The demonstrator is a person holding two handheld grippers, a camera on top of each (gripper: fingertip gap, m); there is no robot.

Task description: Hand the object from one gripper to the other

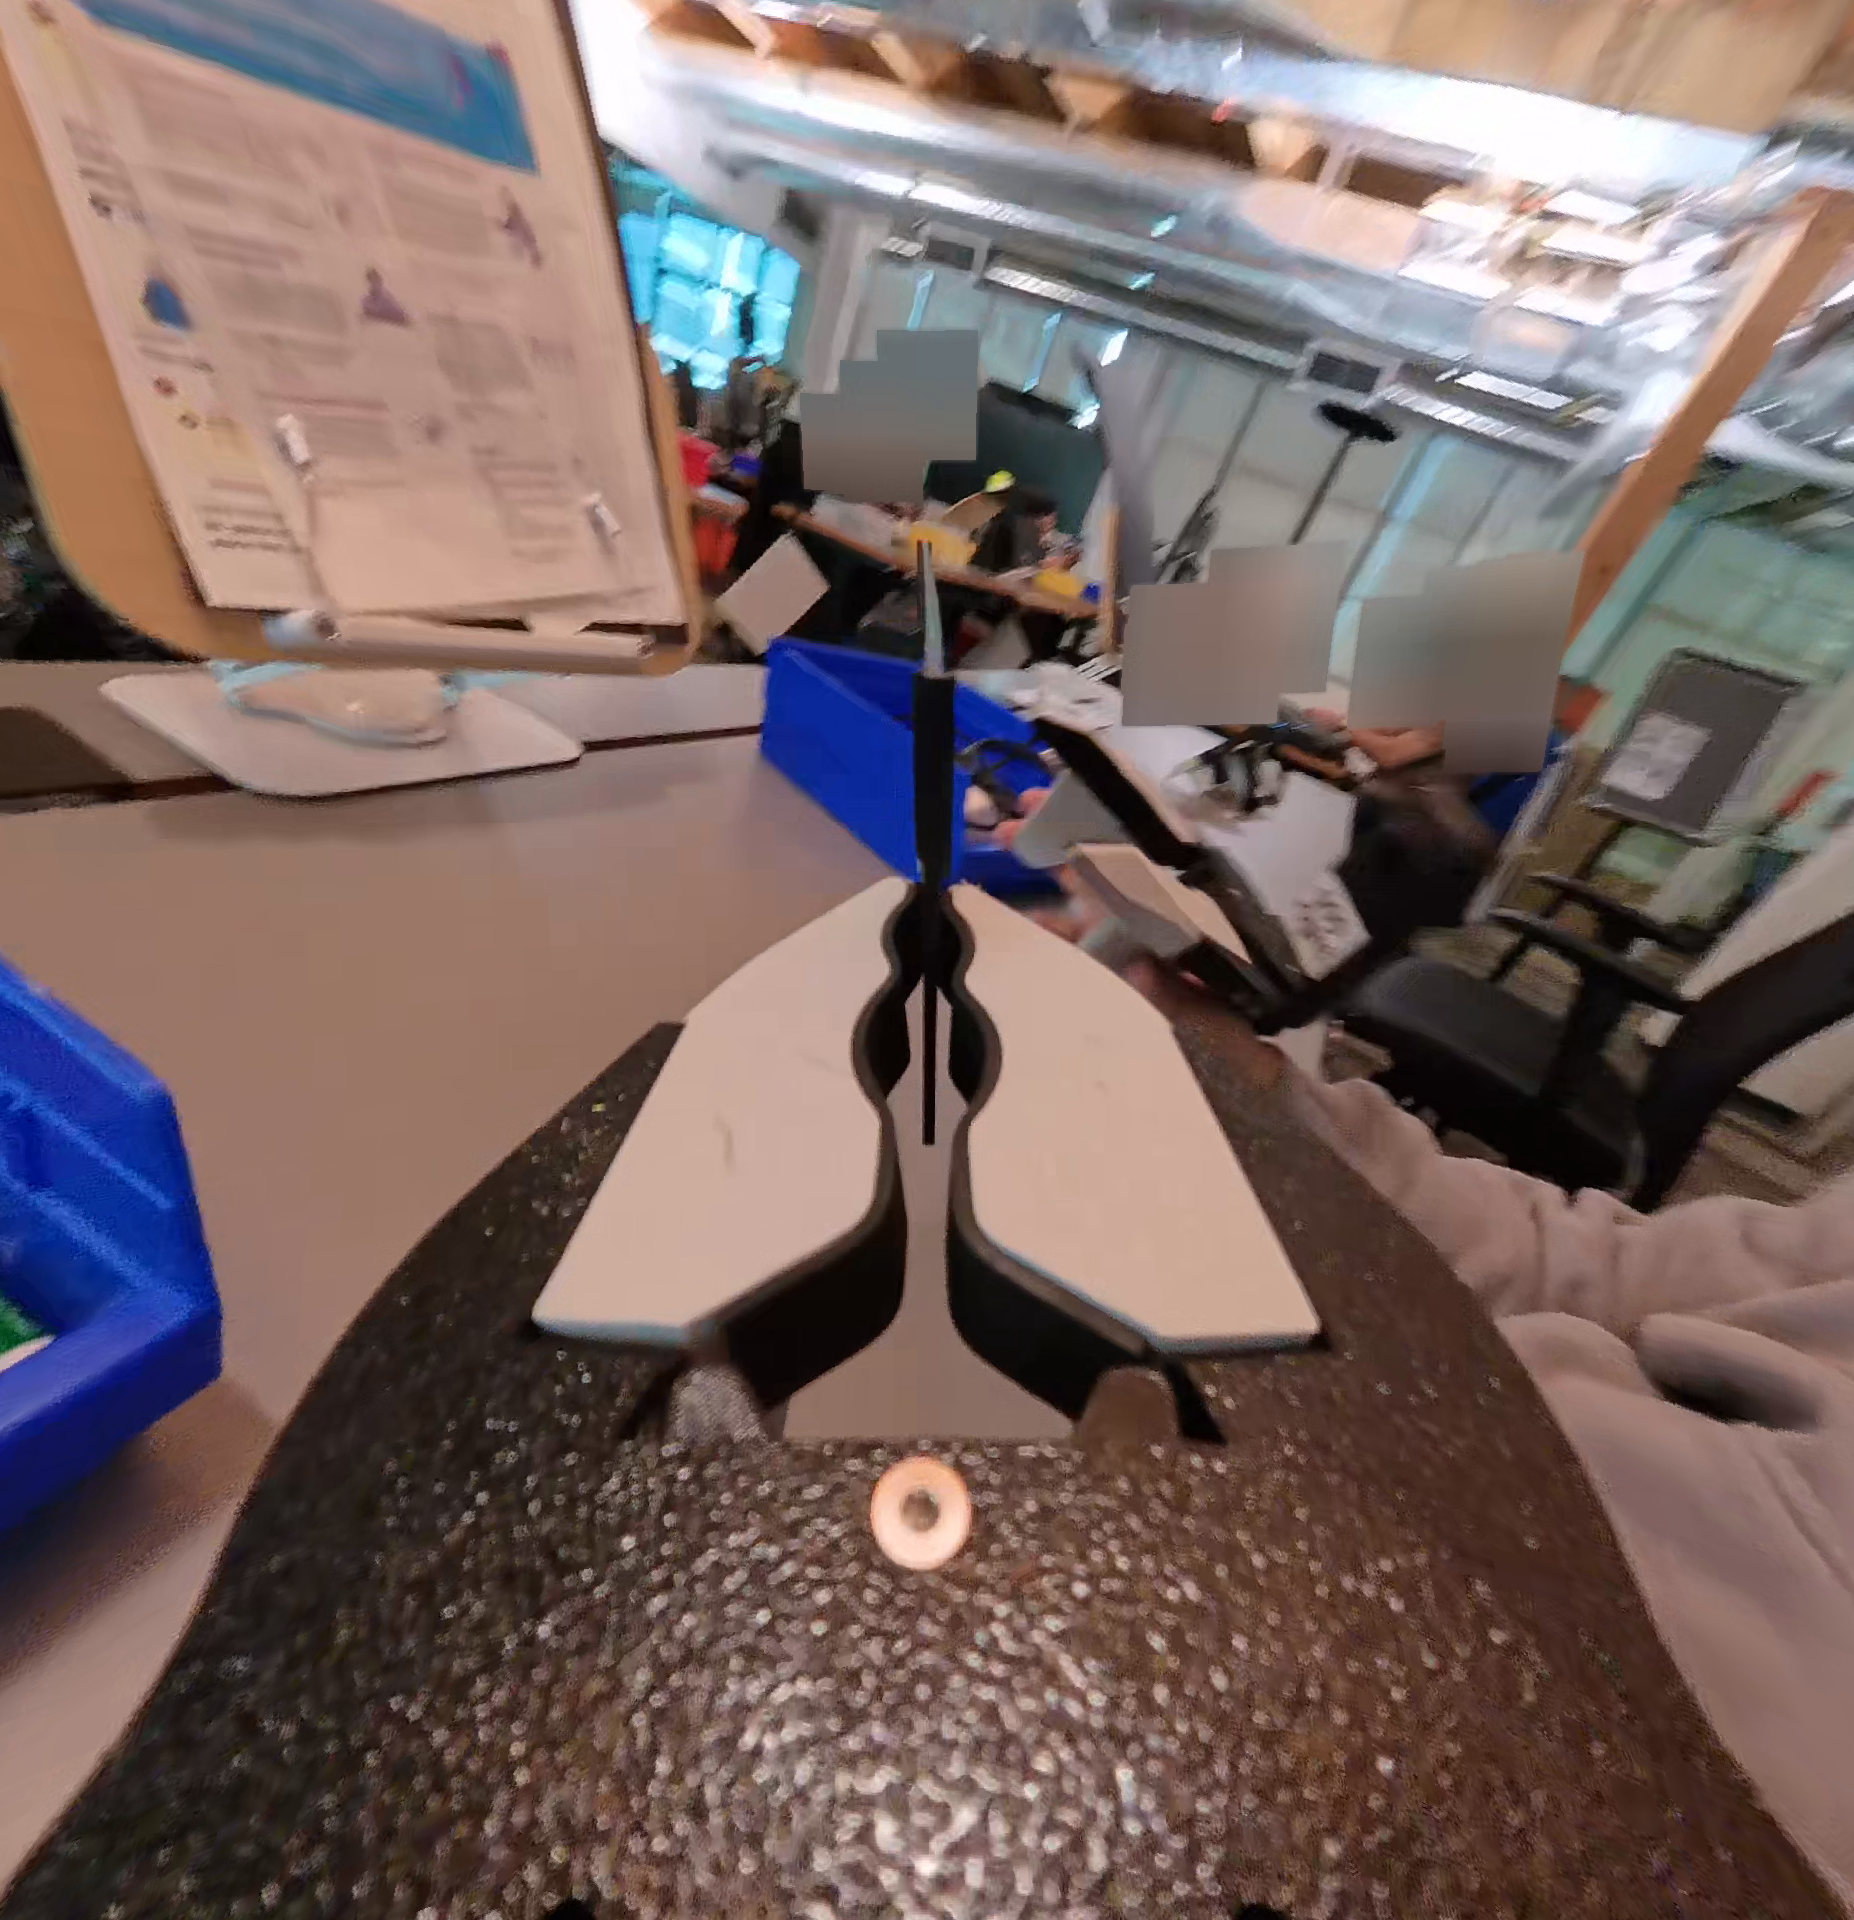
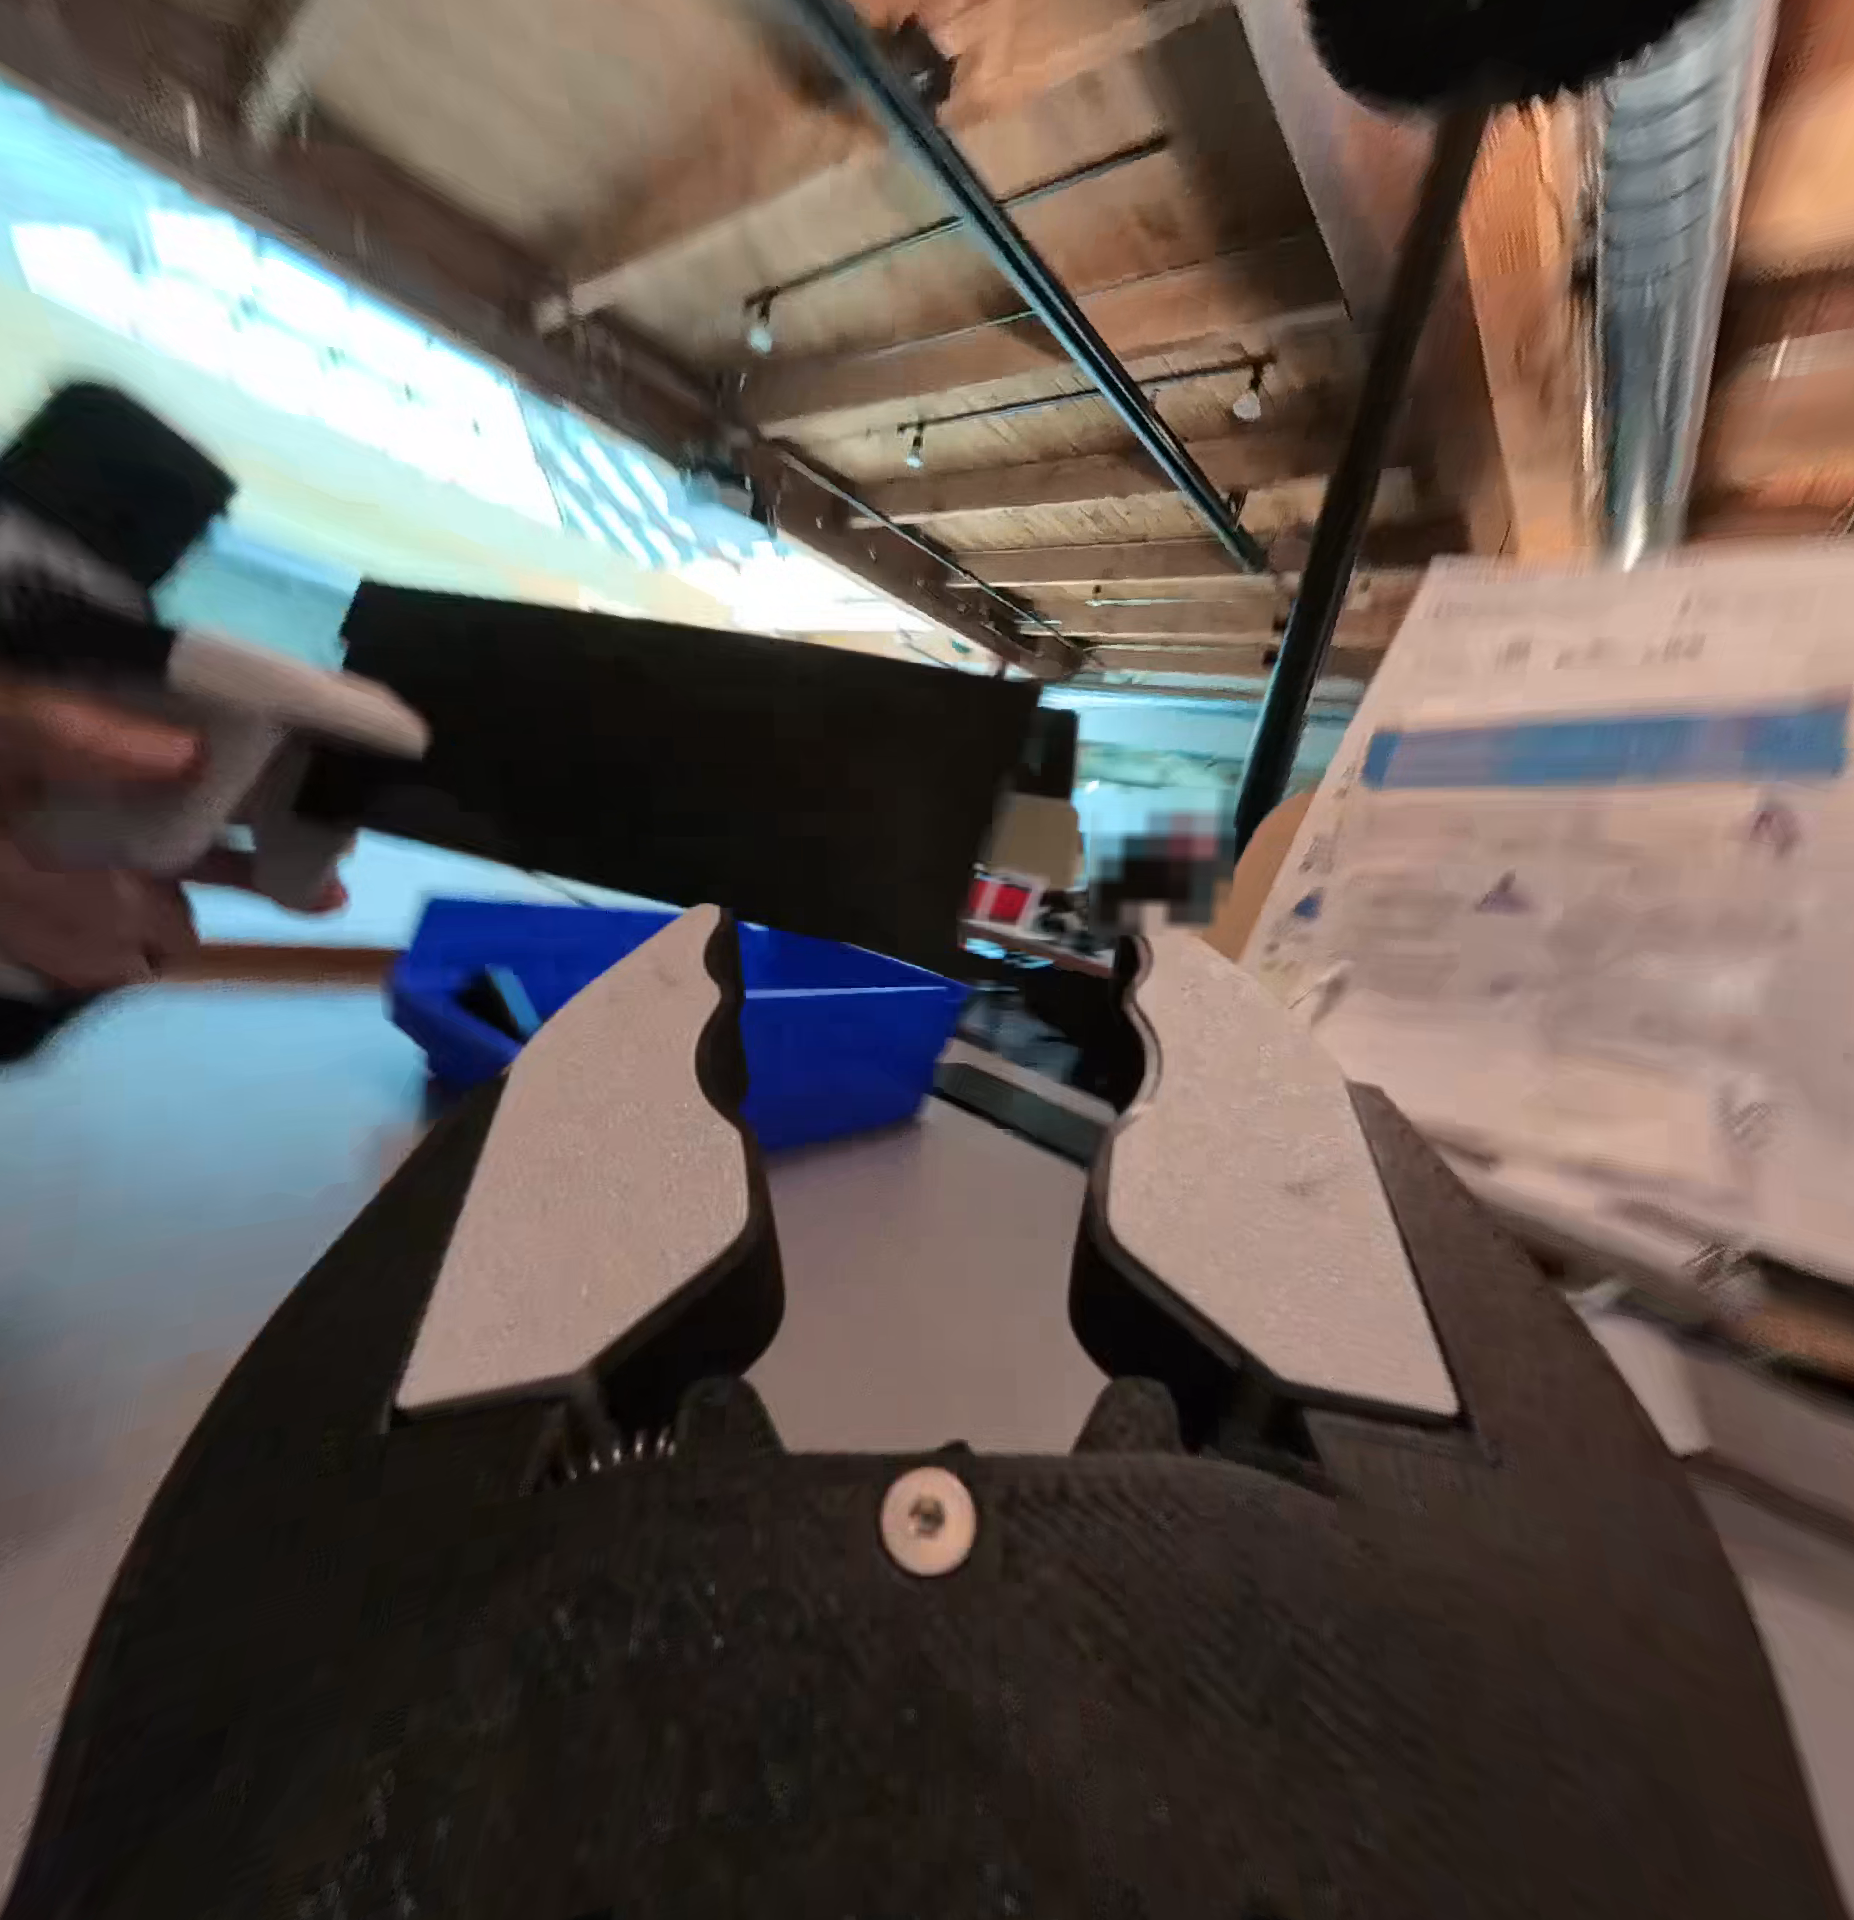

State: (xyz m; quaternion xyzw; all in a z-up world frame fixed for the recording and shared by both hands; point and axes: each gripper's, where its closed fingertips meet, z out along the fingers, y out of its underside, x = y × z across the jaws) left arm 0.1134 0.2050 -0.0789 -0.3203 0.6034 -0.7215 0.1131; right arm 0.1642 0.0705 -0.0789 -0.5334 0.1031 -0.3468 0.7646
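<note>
Black and sheet-thin, the panel (image 1: 931, 790) stands edge-on, pinched between the closed left fingers (image 1: 928, 935) at their tips. It looks light and stiff but slippery; a free edge is the place to take it. The right view alone shows its broad face (image 2: 674, 769), beyond the right fingers (image 2: 923, 956), which are spread and empty.

Bin (image 1: 861, 748) on table (image 1: 403, 935), right of stand (image 1: 341, 717).
</note>
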